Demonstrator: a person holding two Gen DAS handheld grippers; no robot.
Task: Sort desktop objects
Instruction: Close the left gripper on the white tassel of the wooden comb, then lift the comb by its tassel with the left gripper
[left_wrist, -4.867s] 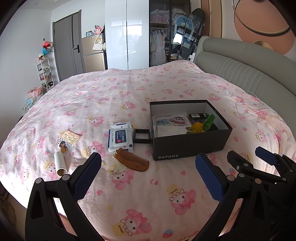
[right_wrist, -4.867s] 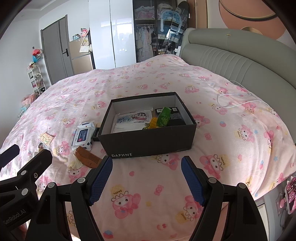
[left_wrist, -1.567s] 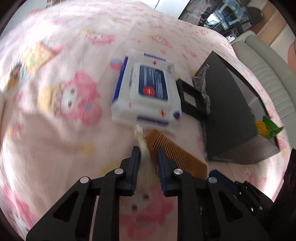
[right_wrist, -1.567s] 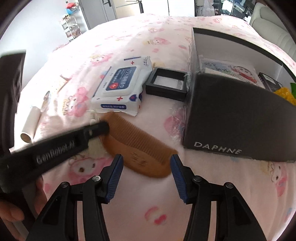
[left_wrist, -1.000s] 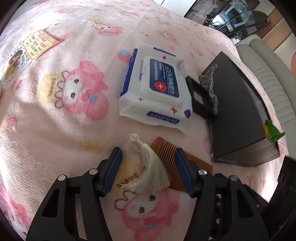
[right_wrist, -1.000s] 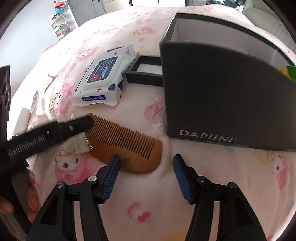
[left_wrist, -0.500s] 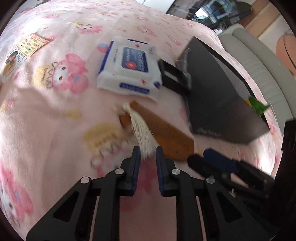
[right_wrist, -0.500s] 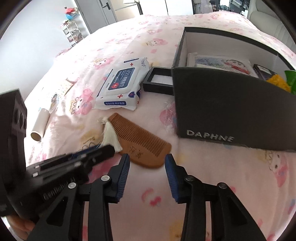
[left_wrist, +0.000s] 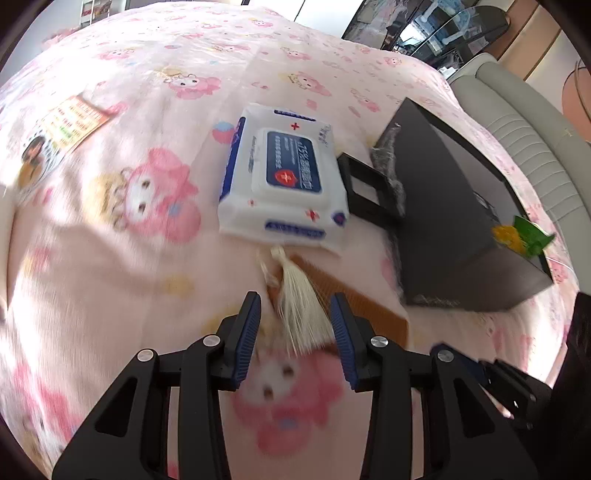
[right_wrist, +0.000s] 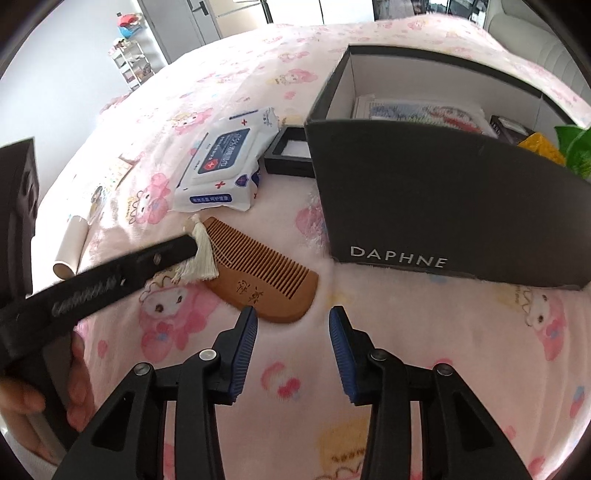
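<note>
A brown wooden comb with a cream tassel lies flat on the pink bedspread, in front of the black DAPHNE box. My left gripper is open, and the tassel lies loose between its fingers, with the comb just to the right. In the right wrist view the left gripper reaches in from the left and its tip touches the tassel. My right gripper is open and holds nothing. It hovers just short of the comb's near rounded edge.
A white and blue wet-wipes pack lies beyond the comb, with a small black frame tray against the box. A white tube and printed cards lie to the left. The box holds papers and a green-yellow item. A hand holds the left gripper.
My left gripper, shut on the tassel half a second ago, has opened, and the tassel now lies loose between its fingers. My right gripper has spread a little wider and moved closer to the comb.
</note>
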